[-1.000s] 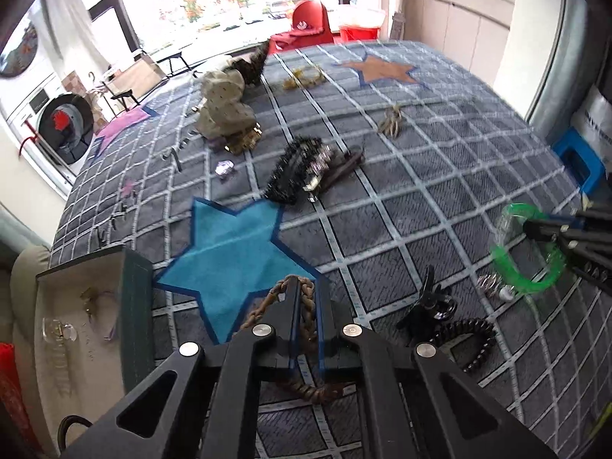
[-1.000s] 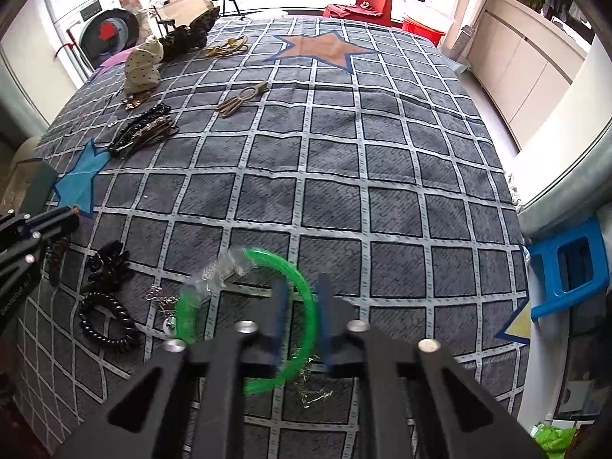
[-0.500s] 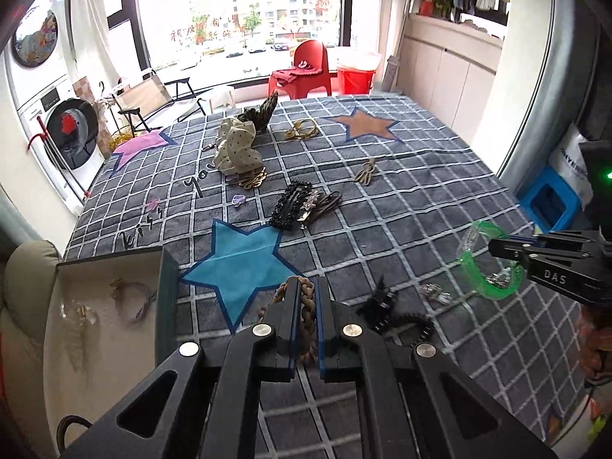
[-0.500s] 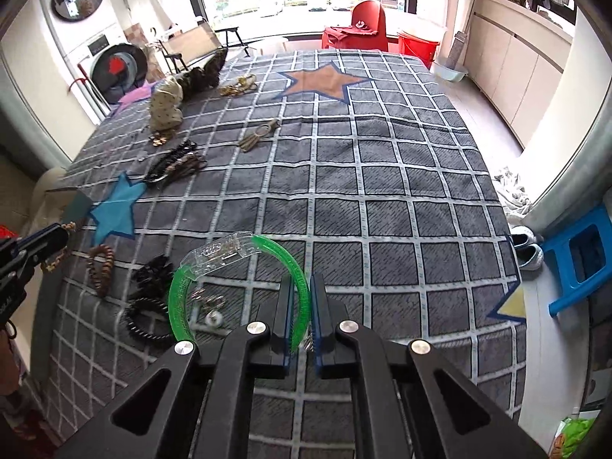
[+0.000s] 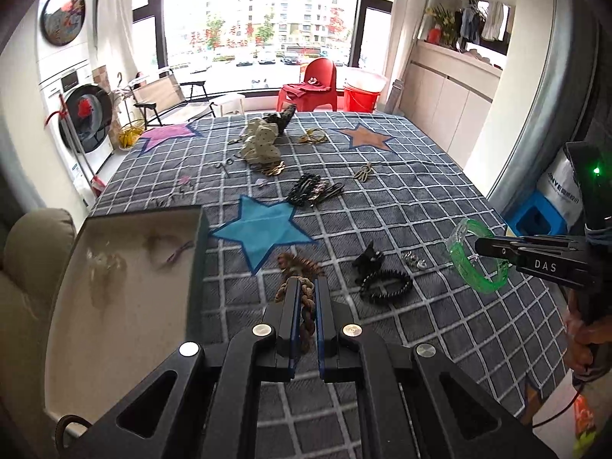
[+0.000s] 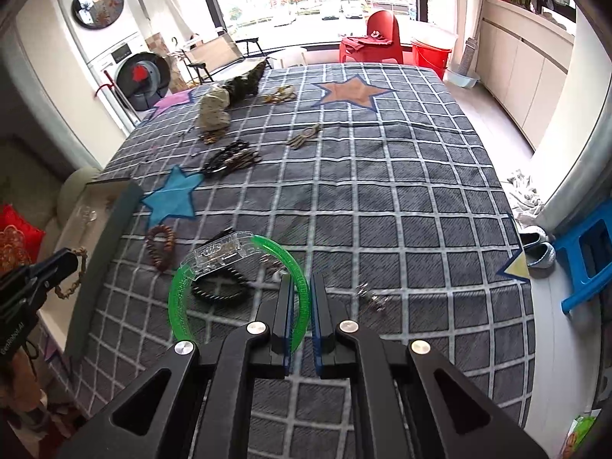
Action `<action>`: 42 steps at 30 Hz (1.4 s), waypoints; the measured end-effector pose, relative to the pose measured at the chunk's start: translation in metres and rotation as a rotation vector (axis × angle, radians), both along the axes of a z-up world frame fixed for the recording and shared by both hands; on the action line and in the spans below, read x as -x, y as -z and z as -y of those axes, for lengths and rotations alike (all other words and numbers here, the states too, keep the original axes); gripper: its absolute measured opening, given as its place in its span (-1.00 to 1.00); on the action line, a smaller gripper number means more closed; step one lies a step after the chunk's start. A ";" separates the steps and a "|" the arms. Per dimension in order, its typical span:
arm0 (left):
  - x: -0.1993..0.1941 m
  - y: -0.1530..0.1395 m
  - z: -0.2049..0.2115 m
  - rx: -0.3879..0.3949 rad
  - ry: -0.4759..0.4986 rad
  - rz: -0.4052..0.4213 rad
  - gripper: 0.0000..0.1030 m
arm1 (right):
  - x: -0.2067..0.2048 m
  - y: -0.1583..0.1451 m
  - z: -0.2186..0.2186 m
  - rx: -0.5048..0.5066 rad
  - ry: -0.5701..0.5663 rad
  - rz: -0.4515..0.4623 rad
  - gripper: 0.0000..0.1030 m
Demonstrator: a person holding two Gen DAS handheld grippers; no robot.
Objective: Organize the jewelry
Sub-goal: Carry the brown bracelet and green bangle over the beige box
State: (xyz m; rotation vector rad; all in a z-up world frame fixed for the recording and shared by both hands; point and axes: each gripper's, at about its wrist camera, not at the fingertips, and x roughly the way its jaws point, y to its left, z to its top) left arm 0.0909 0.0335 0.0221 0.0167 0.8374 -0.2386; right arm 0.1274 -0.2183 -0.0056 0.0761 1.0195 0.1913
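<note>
Centrally, in the left wrist view, the left gripper is clenched on a brown beaded bracelet, whose strand runs up between the two pads and loops out above the fingertips. The same gripper appears at the left edge of the right wrist view, with the beaded loop hanging from its tip. It is held above the grey checked cloth, just right of an open tray with a dark rim and a pale lining. Blurred small pieces lie inside the tray; what they are cannot be told.

The right gripper is clenched on a green translucent bangle, gripping the ring's right side; a clear plastic section forms the bangle's top. In the left wrist view this gripper enters from the right, with the bangle raised clear of the cloth.

On the cloth below lie a black coiled hair tie with a black clip touching it, small silver pieces just beside them, and a second brown bead bracelet near the tray. Farther back lie a blue star patch, a cluster of dark hair clips, and a cream dotted fabric piece.
</note>
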 end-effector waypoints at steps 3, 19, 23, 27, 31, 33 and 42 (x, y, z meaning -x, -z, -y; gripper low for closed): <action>0.011 -0.003 -0.011 0.013 -0.015 0.014 -0.82 | 0.007 -0.004 -0.010 -0.001 -0.017 0.003 -0.83; 0.044 -0.007 -0.076 0.064 -0.107 0.059 -0.82 | 0.018 -0.021 -0.081 0.018 -0.127 0.018 -0.83; 0.047 -0.004 -0.099 0.070 -0.150 0.060 -0.82 | 0.014 -0.024 -0.110 0.018 -0.176 0.016 -0.83; 0.049 0.001 -0.127 0.074 -0.208 0.058 -0.82 | 0.008 -0.023 -0.141 0.024 -0.228 0.011 -0.83; 0.048 0.007 -0.152 0.080 -0.261 0.053 -0.82 | 0.000 -0.021 -0.178 0.024 -0.293 0.003 -0.83; 0.047 0.011 -0.163 0.080 -0.284 0.048 -0.82 | -0.003 -0.020 -0.194 0.025 -0.319 -0.003 -0.83; 0.031 0.032 -0.192 0.046 -0.350 0.032 -0.82 | -0.023 -0.011 -0.267 0.051 -0.427 -0.026 -0.83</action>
